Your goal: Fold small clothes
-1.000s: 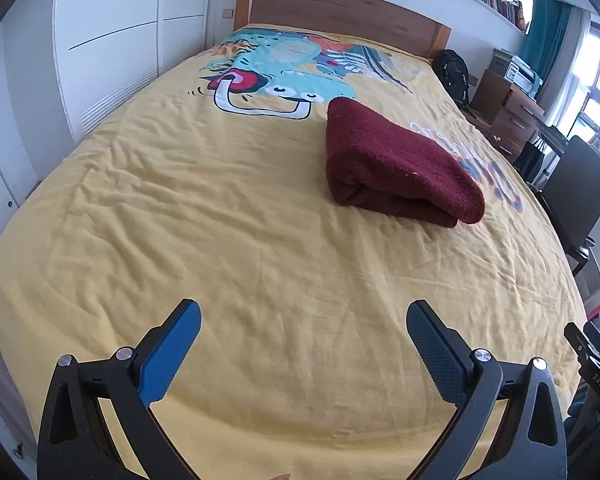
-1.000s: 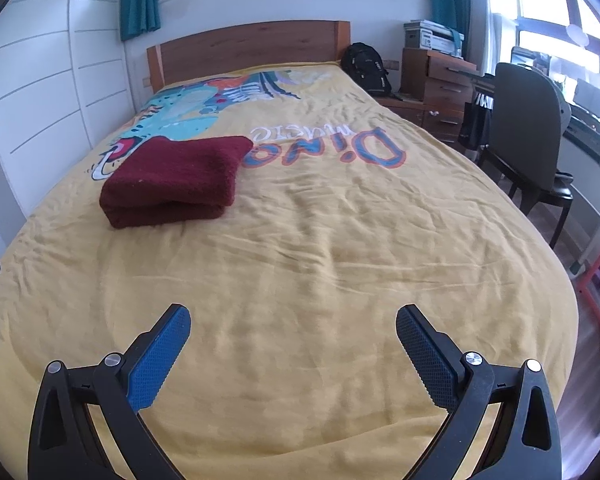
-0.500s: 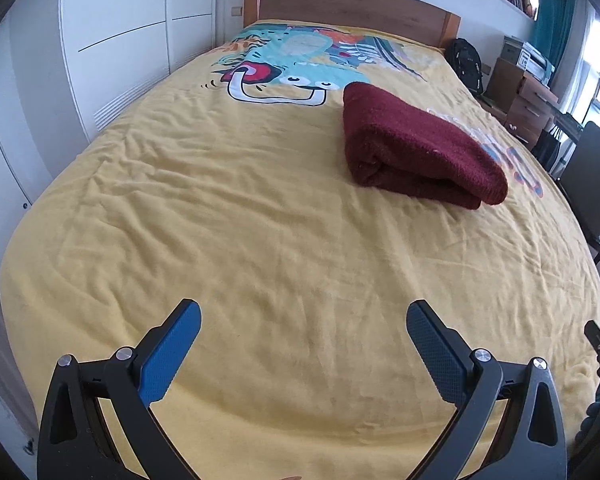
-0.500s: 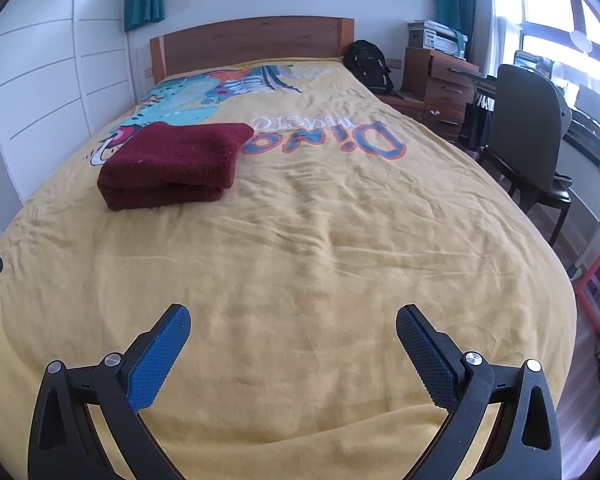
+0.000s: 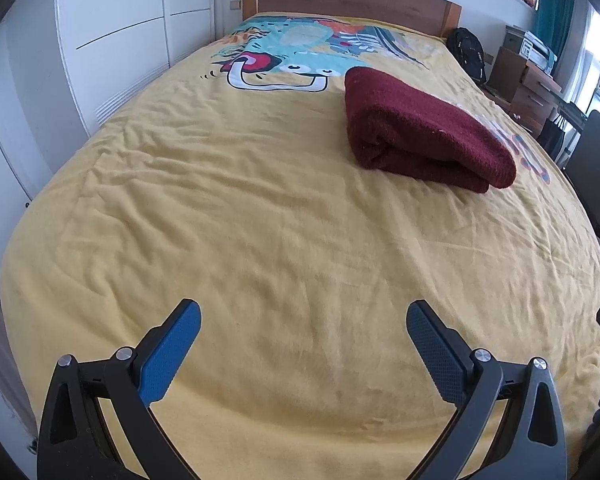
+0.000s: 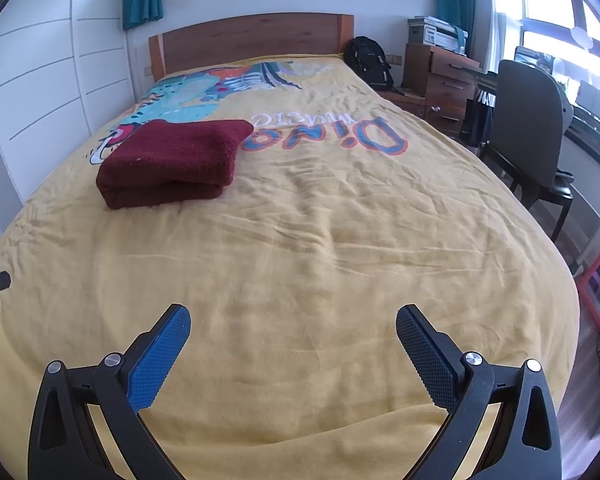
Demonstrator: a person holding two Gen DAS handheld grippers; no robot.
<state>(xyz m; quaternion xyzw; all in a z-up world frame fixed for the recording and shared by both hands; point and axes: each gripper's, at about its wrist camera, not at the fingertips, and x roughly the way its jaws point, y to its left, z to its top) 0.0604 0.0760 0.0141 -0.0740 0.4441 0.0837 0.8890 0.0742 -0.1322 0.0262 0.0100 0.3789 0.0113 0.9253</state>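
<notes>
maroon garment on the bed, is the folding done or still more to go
Done: the maroon garment lies folded into a compact, layered rectangle on the yellow bedspread, partly over the printed design.

In hand: nothing. The left gripper and right gripper are both open and empty, hovering over bare bedspread near the foot of the bed.

Left: no other unfolded clothing shows in either view, so the fold looks finished.

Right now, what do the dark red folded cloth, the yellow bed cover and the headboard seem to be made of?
Dark red folded cloth: probably a thick knit or terry textile, since its surface is fuzzy and matte.
Yellow bed cover: likely a thin woven fabric such as cotton; matte, finely creased, printed with pictures.
Headboard: wood or a wood-look veneer, brown with visible grain and a smooth finish.
</notes>
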